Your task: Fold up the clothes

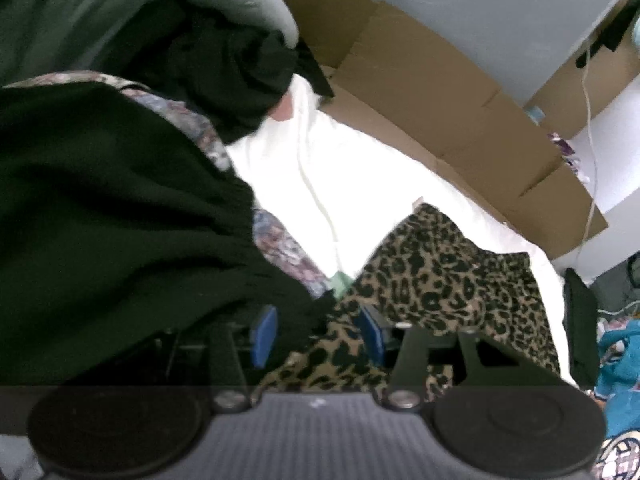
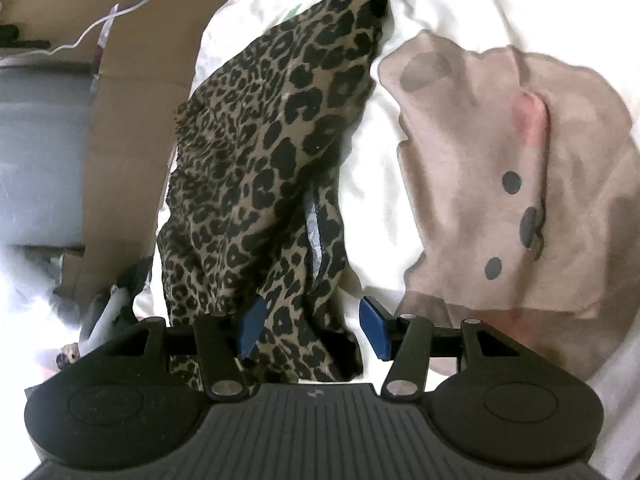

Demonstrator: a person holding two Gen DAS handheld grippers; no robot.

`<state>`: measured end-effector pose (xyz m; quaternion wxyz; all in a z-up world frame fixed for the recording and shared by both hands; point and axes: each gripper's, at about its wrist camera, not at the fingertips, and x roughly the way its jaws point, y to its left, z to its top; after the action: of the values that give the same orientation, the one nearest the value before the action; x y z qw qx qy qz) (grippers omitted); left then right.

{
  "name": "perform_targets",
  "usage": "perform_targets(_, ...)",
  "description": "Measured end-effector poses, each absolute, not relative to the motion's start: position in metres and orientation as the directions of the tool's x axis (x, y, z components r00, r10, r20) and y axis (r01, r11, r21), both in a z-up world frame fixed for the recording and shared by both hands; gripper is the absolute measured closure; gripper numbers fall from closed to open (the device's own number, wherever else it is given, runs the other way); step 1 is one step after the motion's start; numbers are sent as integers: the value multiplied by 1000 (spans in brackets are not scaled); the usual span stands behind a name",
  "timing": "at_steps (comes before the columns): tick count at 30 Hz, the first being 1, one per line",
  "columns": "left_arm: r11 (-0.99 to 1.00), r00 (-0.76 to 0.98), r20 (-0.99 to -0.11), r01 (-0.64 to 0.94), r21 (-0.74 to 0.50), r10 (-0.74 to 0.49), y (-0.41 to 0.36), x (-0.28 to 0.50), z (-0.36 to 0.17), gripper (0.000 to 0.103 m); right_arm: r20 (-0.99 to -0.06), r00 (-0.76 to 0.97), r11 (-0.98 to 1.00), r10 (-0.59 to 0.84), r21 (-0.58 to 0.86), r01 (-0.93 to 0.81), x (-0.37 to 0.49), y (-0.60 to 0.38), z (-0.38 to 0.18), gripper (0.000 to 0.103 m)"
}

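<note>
1. Two grippers are down at one leopard-print garment (image 2: pixel 264 168), which lies rumpled and bunched on the white bedding (image 2: pixel 376 216), running away from the right gripper (image 2: pixel 310 330) toward the head of the bed.
2. Right gripper's jaws stand wide apart with a fold of the leopard cloth passing between them; the blue pads are not pressed on it, so I'd say it has hold of nothing.
3. Left gripper (image 1: pixel 316 334) is likewise spread wide, leopard cloth lying between and beneath its fingers, unclamped as far as I can tell.
4. Risk: the cloth is layered and twisted here, so closing now could pinch several layers, or the bedding with them, and drag a lopsided fold.
5. Risk: the dark green garment (image 1: pixel 120 208) crowds the left fingers and could get caught in the same pinch.
6. Only the right view shows the tan cloth with dark dots (image 2: pixel 520 184) spread beside the leopard piece.
7. Only the left view shows the heap of dark clothes and the cardboard boxes (image 1: pixel 460 120) along the bed.
</note>
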<state>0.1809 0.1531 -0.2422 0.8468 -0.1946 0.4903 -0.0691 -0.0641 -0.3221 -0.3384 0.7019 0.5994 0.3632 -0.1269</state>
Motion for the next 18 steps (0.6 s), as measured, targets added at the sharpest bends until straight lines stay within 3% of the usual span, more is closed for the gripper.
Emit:
perform_targets(8,903,508,-787,-42,-428,-350,137,178,-244,54,-678,691,276,252,734,620,-29,-324,-362,45)
perform_targets(9,903,511,-785,-37,-428,-351,134,177,-245,54,-679,690,281,251,733,620,-25,-325,-363,56)
perform_targets(10,903,513,-783,-33,-428,-352,131,177,-246,54,-681,686,271,257,732,625,-24,-326,-365,90)
perform_targets(11,902,511,-781,-26,-431,-358,127,176,-246,54,-683,682,260,263,731,631,-22,-327,-367,103)
perform_targets(18,904,510,-768,48,-425,-388,102,180,-242,54,-668,703,280,245,743,608,-39,-334,-351,103)
